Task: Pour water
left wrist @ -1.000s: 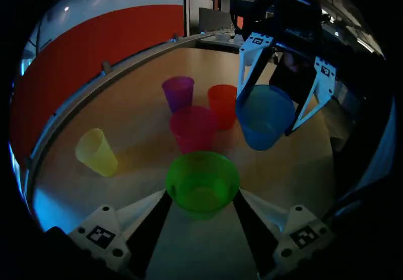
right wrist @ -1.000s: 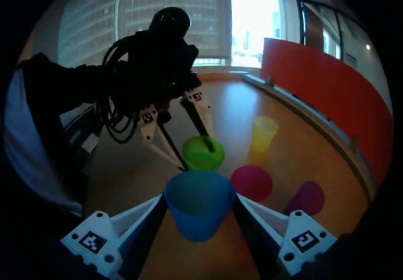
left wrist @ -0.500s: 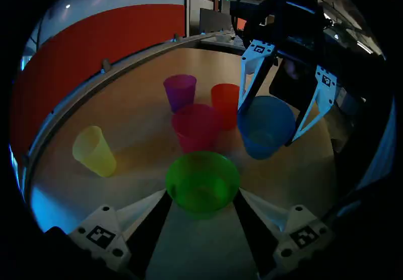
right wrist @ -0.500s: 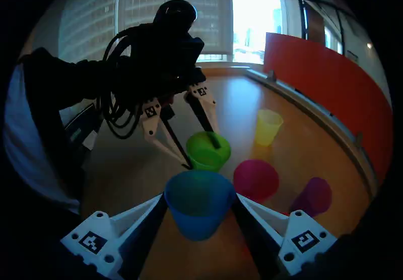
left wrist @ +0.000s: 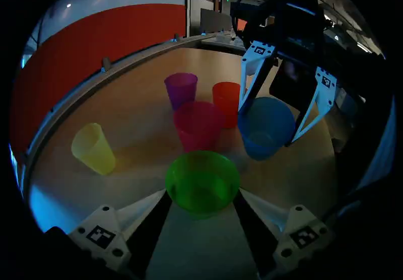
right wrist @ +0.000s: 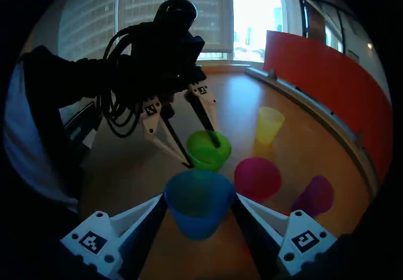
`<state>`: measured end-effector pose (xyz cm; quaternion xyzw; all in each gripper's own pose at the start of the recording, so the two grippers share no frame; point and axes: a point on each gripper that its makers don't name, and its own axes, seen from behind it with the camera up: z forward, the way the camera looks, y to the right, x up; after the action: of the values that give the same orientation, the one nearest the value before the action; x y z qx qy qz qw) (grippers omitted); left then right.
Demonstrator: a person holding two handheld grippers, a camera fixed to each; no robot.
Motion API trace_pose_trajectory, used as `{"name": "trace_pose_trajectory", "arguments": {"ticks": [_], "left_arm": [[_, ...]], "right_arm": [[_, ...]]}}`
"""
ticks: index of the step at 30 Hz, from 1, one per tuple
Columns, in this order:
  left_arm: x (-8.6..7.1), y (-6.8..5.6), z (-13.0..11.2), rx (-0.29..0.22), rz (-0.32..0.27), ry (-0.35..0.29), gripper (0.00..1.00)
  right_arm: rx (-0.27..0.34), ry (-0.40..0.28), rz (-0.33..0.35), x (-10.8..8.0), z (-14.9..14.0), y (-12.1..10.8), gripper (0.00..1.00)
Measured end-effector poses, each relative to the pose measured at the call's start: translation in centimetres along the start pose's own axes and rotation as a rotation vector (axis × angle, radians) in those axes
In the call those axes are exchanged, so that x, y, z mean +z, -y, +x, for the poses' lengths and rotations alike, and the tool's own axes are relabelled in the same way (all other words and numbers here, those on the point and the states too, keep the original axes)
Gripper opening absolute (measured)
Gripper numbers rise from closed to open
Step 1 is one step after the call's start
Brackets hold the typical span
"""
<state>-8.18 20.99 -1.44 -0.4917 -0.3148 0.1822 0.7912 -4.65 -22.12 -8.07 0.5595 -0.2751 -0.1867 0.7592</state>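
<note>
In the left gripper view, my left gripper [left wrist: 202, 195] is shut on a green cup [left wrist: 202, 182], held upright close to the camera. Farther right, the right gripper [left wrist: 266, 126] is shut on a blue cup [left wrist: 265, 127], low over the wooden table [left wrist: 136, 114]. In the right gripper view, that blue cup [right wrist: 199, 203] sits between the right gripper [right wrist: 199, 207] fingers. Beyond it stands the green cup [right wrist: 208, 150] in the left gripper [right wrist: 200, 149]. Whether either cup holds water I cannot tell.
A pink cup [left wrist: 198, 125], a purple cup [left wrist: 181, 89], a red cup [left wrist: 226, 102] and a yellow cup [left wrist: 93, 148] stand on the table. A red partition [left wrist: 101, 38] lines its far edge. A person's dark sleeve [right wrist: 55, 83] holds the left gripper; windows [right wrist: 247, 18] lie behind.
The right gripper has lowered the blue cup a little toward the table and steadied. The green cup has stayed where it was in my left gripper.
</note>
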Motion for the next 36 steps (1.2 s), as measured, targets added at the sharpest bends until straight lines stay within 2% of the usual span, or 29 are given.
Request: {"name": "trace_pose_trajectory", "arguments": {"ticks": [20, 32, 36], "left_arm": [[-0.1, -0.2, -0.6, 0.013, 0.000, -0.005, 0.83], [0.0, -0.2, -0.7, 0.009, -0.008, 0.000, 0.85], [0.1, -0.4, -0.8, 0.007, -0.013, 0.003, 0.92]], "right_arm": [[-0.021, 0.015, -0.011, 0.6, -0.6, 0.1, 0.92], [-0.033, 0.025, -0.020, 1.9, -1.5, 0.3, 0.92], [-0.030, 0.021, -0.020, 2.0, -1.6, 0.4, 0.92]]}}
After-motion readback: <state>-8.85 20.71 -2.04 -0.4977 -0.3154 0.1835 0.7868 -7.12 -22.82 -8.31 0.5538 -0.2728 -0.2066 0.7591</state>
